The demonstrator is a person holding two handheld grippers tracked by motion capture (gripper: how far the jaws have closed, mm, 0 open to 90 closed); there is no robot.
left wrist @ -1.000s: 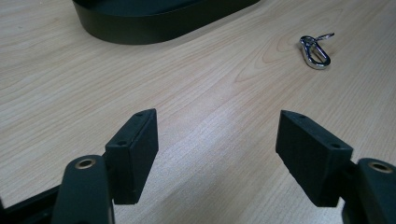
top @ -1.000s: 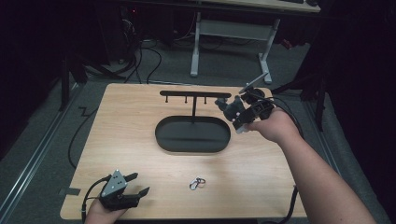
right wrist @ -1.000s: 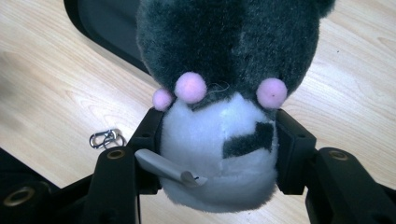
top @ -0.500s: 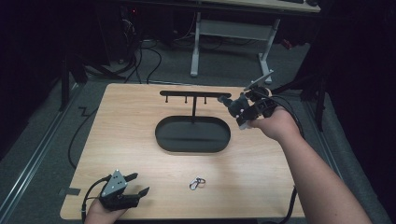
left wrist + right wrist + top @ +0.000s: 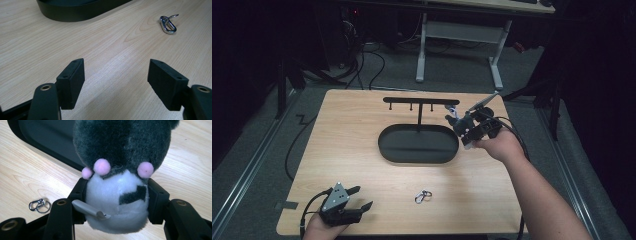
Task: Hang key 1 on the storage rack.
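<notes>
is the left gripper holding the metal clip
No, the left gripper is open and empty, and the clip lies apart on the table.

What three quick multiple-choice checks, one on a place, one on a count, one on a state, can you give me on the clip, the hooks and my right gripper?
1. Where does the silver clip lie?
A. In the black tray
B. On the bare table, nearer the person than the tray
C. Hung on the rack

2. How many pegs hang under the bar of the black rack?
A. One
B. Three
C. Six

3. What state is the right gripper in?
A. Shut on the plush toy
B. Open and empty
C. Lying on the table

Answers: 1 B, the high view shows the clip on wood in front of the black tray. 2 B, three short pegs show under the bar. 3 A, the right gripper view shows both jaws pressed against the white part of the plush toy.
</notes>
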